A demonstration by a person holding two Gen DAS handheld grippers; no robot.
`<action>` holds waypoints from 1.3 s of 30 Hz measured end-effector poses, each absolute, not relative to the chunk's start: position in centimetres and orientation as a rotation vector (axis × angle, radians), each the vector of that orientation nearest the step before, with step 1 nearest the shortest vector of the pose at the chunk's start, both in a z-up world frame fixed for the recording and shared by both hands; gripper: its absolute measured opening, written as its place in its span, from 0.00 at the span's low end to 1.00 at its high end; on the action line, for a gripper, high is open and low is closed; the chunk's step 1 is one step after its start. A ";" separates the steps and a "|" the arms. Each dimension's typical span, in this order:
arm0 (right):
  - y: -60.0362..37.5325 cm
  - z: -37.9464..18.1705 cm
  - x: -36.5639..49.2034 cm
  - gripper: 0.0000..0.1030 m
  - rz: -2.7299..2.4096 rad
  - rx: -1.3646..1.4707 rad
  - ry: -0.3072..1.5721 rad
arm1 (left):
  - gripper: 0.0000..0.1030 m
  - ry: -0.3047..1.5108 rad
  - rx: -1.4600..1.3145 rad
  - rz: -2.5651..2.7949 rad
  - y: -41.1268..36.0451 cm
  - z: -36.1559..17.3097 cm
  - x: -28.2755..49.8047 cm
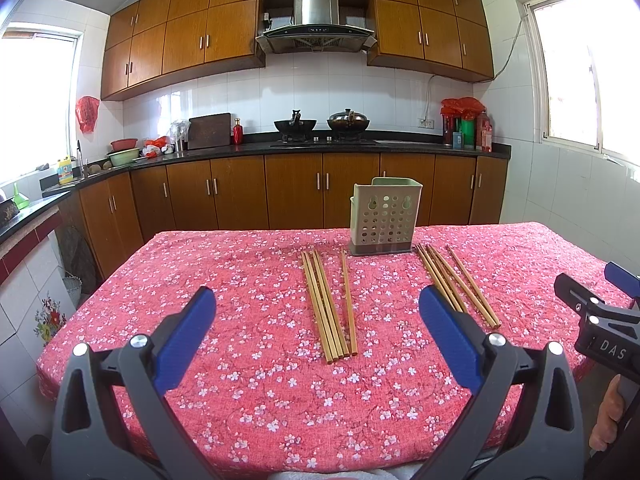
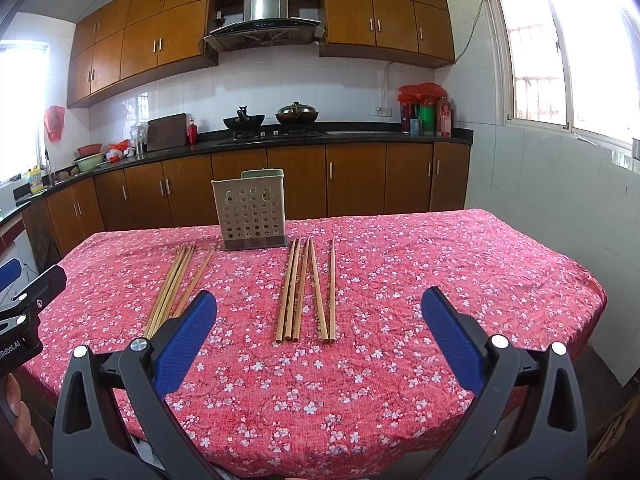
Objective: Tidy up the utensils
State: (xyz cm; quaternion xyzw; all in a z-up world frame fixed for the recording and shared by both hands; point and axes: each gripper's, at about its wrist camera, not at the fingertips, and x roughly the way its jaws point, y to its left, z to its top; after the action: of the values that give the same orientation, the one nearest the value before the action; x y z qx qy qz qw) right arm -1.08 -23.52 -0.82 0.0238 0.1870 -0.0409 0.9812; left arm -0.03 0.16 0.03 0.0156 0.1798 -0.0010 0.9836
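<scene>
A tabletop (image 1: 248, 364) under a red floral cloth carries a perforated utensil holder (image 1: 382, 218) standing upright near its far edge and two separate groups of wooden chopsticks (image 1: 330, 306) (image 1: 460, 284) lying flat nearer the camera.

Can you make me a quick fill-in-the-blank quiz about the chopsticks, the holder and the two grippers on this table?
The chopsticks lie in ___ separate groups on the floral tablecloth.
The perforated utensil holder contains ___ chopsticks so far.
The jaws of the left gripper and right gripper are both ___.
The left chopstick group and right chopstick group lie ___ on the cloth.

Missing words: two; no; open; flat
</scene>
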 end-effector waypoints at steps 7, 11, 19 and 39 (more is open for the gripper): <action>-23.5 -0.8 -1.1 0.98 -0.082 0.049 0.378 | 0.96 0.362 0.031 -0.003 0.1 0.0 0.0; -23.5 -0.9 -1.1 0.98 -0.081 0.048 0.378 | 0.96 0.362 0.030 -0.003 0.1 0.0 0.0; -23.6 -0.8 -1.0 0.98 -0.082 0.049 0.379 | 0.96 0.362 0.031 -0.001 0.1 0.0 0.0; -23.6 -0.9 -1.1 0.98 -0.082 0.049 0.380 | 0.96 0.364 0.031 -0.003 0.1 0.0 0.0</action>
State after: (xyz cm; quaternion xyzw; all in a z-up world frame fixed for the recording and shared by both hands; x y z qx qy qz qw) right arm -1.06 -23.57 -0.87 0.0242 0.1887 -0.0408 0.9809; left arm 0.02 0.12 -0.01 0.0152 0.1808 -0.0015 0.9834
